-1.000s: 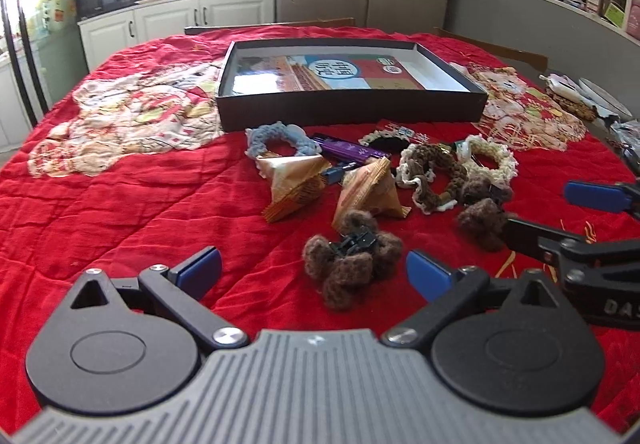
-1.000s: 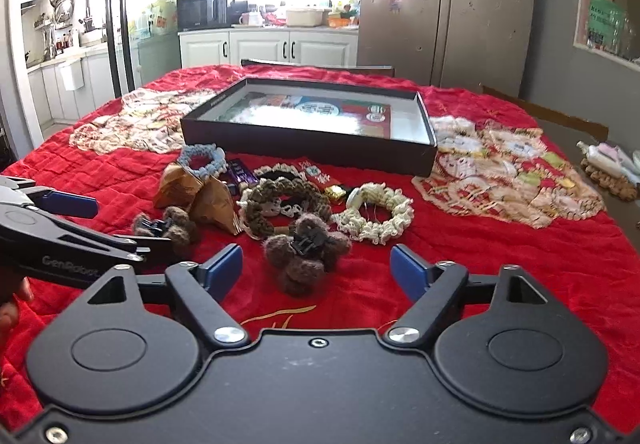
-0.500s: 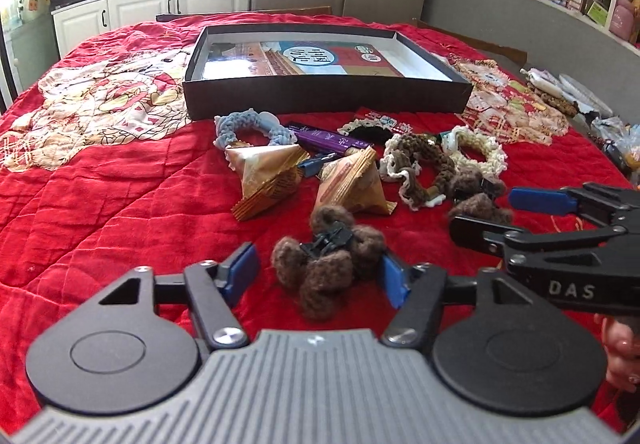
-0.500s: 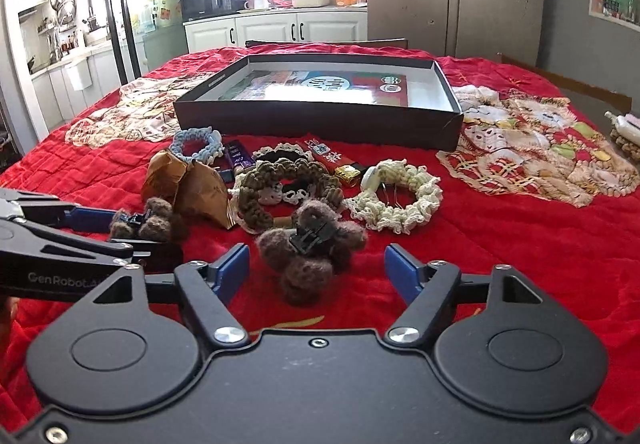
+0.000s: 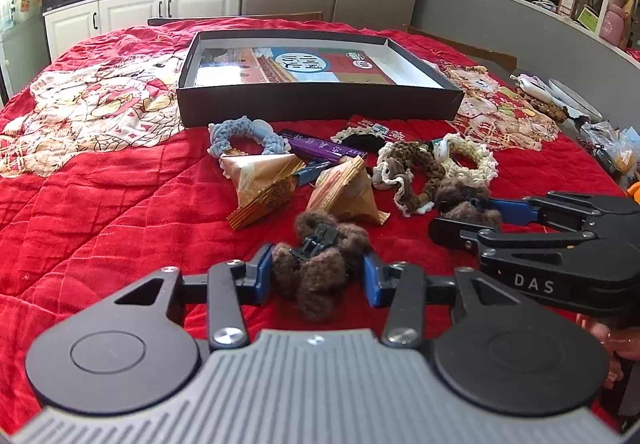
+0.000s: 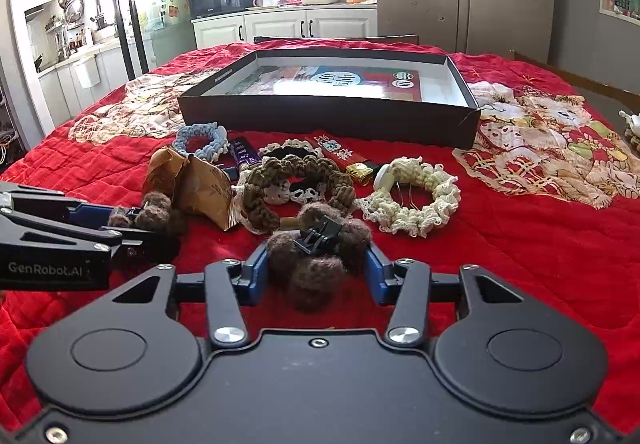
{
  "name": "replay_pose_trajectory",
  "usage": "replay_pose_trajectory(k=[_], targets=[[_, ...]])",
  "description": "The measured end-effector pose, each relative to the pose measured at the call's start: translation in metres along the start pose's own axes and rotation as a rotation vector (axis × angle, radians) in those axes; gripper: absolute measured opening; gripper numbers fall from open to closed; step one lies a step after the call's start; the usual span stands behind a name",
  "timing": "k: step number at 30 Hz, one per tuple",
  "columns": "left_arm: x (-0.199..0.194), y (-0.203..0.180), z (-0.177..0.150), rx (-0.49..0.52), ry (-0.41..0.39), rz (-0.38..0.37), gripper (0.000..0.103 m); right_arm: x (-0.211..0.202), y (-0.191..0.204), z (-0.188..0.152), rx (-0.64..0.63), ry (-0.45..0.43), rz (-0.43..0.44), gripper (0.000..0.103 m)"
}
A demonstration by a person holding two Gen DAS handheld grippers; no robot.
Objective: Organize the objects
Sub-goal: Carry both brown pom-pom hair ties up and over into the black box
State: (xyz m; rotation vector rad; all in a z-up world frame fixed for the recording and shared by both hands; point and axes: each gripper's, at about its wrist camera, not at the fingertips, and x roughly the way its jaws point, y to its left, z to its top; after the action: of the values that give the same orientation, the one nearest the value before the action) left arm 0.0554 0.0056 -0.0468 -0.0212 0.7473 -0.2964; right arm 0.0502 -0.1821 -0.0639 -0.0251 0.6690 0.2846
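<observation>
Clearly both tongs are set to lift at once, so each sits low over the red quilt [image 5: 100, 204], angled down at its own fuzzy clip. Farthest left, ahead of the left gripper [image 5: 316, 276], lie the blue scrunchie [image 5: 244, 134] and two gold pyramid packets [image 5: 260, 180]. The left gripper's jaws are closing, narrow now, with the left brown pom-pom claw clip [image 5: 320, 268] between the blue pads; the pads seem to touch its fluff on both sides, squeezing the soft balls rather than the hard black clasp. Moving right, the right gripper [image 6: 316, 272] does the same: jaws closing, the right brown pom-pom claw clip [image 6: 320, 256] caught between them, fur bulging past the pads. Just beyond it sits the olive crocheted scrunchie [image 6: 300, 180], and to its right the cream scrunchie [image 6: 412, 196]. Straight ahead of both tongs, well past the clutter, the open black box [image 6: 328, 116] waits, likely the destination.
</observation>
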Motion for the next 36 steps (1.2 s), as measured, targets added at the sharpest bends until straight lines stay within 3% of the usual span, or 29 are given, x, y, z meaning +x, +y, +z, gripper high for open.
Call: replay_pose_trajectory(k=[22,36], targets=[[-0.028,-0.005,0.023,0.038,-0.068,-0.049,0.046,-0.042,-0.001,0.024,-0.03,-0.067,0.035,0.04],[-0.032,0.002,0.074,0.096,-0.154,-0.007,0.046,-0.043,-0.007,0.076,-0.091,-0.127,0.034,0.04]])
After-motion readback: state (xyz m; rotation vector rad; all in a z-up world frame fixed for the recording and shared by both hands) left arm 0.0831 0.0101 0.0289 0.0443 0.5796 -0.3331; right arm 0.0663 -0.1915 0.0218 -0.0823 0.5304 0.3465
